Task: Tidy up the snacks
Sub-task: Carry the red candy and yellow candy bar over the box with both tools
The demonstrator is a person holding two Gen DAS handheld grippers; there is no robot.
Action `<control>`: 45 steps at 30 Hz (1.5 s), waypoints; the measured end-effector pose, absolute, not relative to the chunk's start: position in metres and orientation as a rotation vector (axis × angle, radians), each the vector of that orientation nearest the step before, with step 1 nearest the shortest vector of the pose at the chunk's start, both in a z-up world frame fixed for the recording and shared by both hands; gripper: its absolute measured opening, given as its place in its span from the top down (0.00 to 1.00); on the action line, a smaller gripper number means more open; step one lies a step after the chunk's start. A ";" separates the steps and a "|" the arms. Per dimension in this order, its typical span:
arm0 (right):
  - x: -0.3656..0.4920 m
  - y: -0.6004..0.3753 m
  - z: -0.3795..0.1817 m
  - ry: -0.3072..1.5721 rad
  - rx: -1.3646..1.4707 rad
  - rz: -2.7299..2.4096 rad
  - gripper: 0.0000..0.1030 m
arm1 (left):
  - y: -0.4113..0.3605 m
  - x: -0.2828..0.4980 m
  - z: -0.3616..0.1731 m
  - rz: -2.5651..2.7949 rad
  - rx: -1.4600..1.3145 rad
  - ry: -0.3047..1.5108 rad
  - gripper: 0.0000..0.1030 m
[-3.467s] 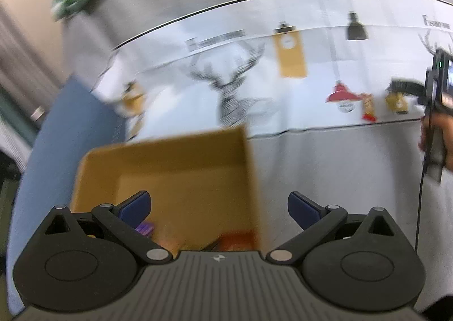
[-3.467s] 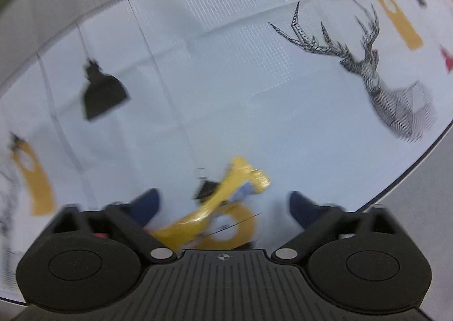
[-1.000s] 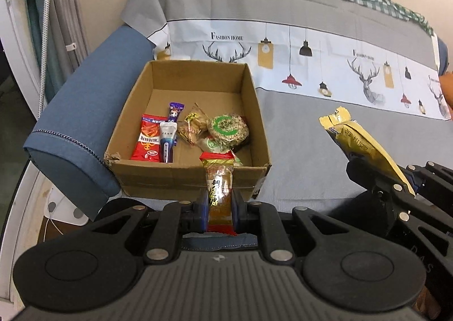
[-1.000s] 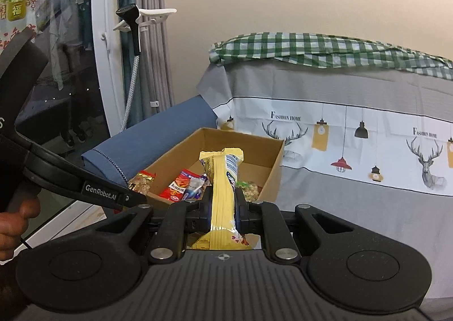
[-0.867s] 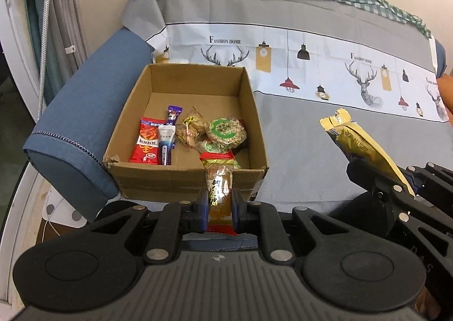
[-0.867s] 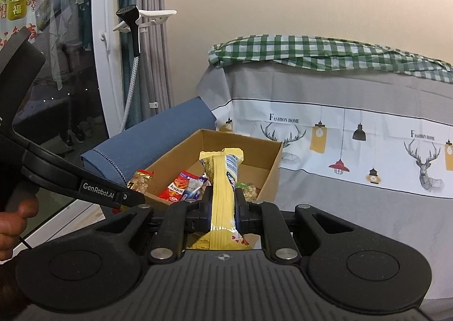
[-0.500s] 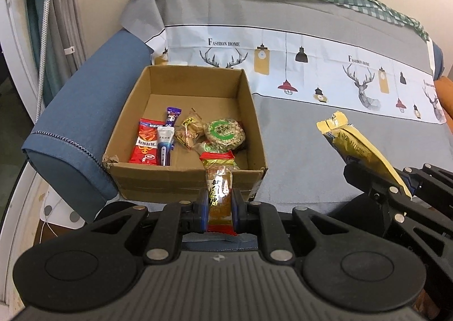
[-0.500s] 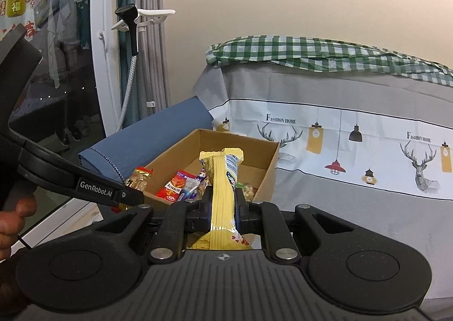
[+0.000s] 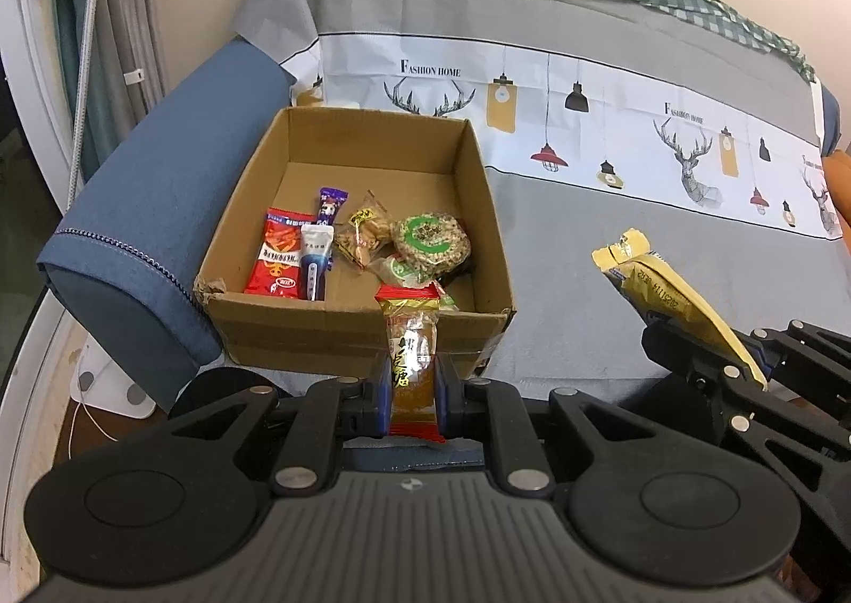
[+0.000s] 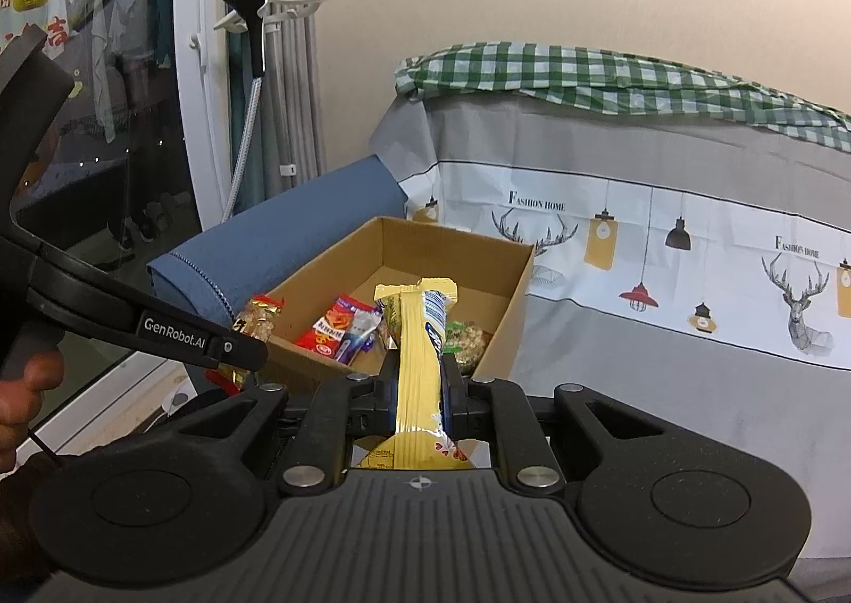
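Two pads of the left hand-held gripper point(image 9: 414, 393) pinch an amber candy packet point(image 9: 412, 353) low on its body, just short of the cardboard box point(image 9: 367, 332) ahead; it looks light, crinkly and slippery, so a mid-body hold seems safest. From the right wrist, the right hand-held gripper point(image 10: 420, 398) clamps a long yellow snack bag point(image 10: 417, 353) around its lower half, its floppy top standing before the box, with the left tool off to its left.

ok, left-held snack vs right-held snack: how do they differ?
The left gripper holds an orange snack with a red top edge; the right gripper holds a yellow packet with blue print. The orange snack looks short and stubby, the yellow packet longer and flatter. Both are clamped upright, short of the cardboard box, not yet dropped in.
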State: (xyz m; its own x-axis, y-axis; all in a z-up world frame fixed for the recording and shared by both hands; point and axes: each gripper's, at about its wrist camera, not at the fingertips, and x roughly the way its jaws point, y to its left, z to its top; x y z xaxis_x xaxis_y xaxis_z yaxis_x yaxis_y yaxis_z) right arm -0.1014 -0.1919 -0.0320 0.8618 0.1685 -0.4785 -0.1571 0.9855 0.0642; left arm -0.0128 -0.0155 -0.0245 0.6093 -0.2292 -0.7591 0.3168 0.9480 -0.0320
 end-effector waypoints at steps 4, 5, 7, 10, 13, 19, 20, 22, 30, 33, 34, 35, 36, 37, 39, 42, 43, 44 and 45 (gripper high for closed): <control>-0.094 -0.188 -0.035 0.528 0.019 0.174 0.86 | -0.013 -0.003 -0.029 -0.307 0.106 0.880 0.83; -0.092 -0.188 -0.036 0.535 0.017 0.174 0.86 | -0.013 0.000 -0.031 -0.305 0.109 0.888 0.83; -0.087 -0.187 -0.038 0.546 0.012 0.174 0.86 | -0.012 0.007 -0.033 -0.296 0.109 0.903 0.83; -0.078 -0.185 -0.042 0.560 0.003 0.169 0.86 | -0.009 0.022 -0.034 -0.280 0.107 0.910 0.83; -0.066 -0.184 -0.044 0.568 -0.002 0.162 0.86 | -0.006 0.040 -0.030 -0.263 0.103 0.900 0.83; -0.032 -0.182 -0.044 0.578 0.012 0.164 0.86 | -0.005 0.089 -0.020 -0.240 0.097 0.897 0.83; -0.025 -0.180 -0.044 0.576 0.012 0.165 0.86 | -0.005 0.098 -0.019 -0.232 0.098 0.895 0.83; -0.011 -0.178 -0.045 0.574 0.010 0.170 0.86 | -0.006 0.114 -0.019 -0.216 0.105 0.888 0.83; 0.054 -0.175 -0.058 0.601 0.018 0.171 0.86 | -0.009 0.169 -0.031 -0.187 0.126 0.908 0.83; 0.077 -0.175 -0.067 0.616 0.021 0.167 0.86 | -0.012 0.187 -0.040 -0.182 0.137 0.926 0.83; 0.084 -0.175 -0.071 0.623 0.024 0.165 0.86 | -0.014 0.194 -0.044 -0.181 0.142 0.930 0.83; 0.091 -0.175 -0.074 0.631 0.027 0.163 0.86 | -0.015 0.199 -0.047 -0.180 0.147 0.934 0.83; 0.099 -0.175 -0.078 0.639 0.030 0.162 0.86 | -0.017 0.205 -0.051 -0.179 0.152 0.941 0.83; 0.105 -0.175 -0.082 0.646 0.033 0.161 0.86 | -0.018 0.210 -0.055 -0.179 0.156 0.947 0.83; 0.118 -0.175 -0.090 0.662 0.038 0.161 0.86 | -0.021 0.220 -0.062 -0.177 0.167 0.960 0.83; 0.137 -0.175 -0.102 0.690 0.045 0.160 0.86 | -0.024 0.234 -0.074 -0.174 0.180 0.981 0.83; 0.142 -0.174 -0.106 0.698 0.049 0.160 0.86 | -0.025 0.238 -0.078 -0.172 0.183 0.987 0.83; 0.148 -0.174 -0.110 0.705 0.052 0.161 0.86 | -0.025 0.243 -0.082 -0.170 0.187 0.995 0.83; 0.153 -0.174 -0.113 0.711 0.054 0.160 0.86 | -0.026 0.247 -0.086 -0.168 0.190 1.002 0.83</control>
